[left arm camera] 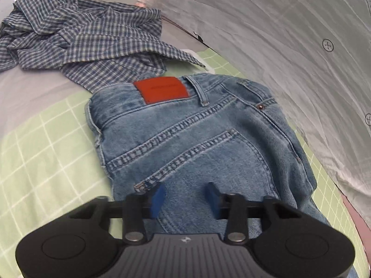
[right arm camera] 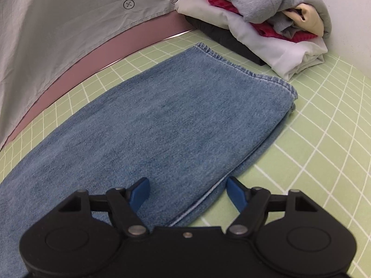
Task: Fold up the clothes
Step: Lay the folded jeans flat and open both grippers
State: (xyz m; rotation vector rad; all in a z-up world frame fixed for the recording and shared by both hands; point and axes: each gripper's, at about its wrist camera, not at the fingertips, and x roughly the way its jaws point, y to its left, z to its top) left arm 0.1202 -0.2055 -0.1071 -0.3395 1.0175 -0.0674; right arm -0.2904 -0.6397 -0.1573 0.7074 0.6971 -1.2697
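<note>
Right now the light-blue denim jeans (left arm camera: 185, 134) lie flat on the pale green grid-patterned mat (left arm camera: 46, 153), legs laid one over the other lengthwise, and that is as much folding as they show; they are full length, so by my read the crosswise folds are what's left. Their long axis runs from the waistband with its rust-red leather patch (left arm camera: 162, 89) under the left view out to the stitched hems (right arm camera: 245, 69) in the right view, which point at a stack of folded garments (right arm camera: 266, 23). A crumpled blue-and-white checked shirt (left arm camera: 76, 39) sits beyond the waistband, unfolded. The left gripper (left arm camera: 185, 197) hovers over the seat, jaws wide, holding nothing. The right gripper (right arm camera: 187, 191) sits low, jaws wide, straddling the near edge of the legs.
</note>
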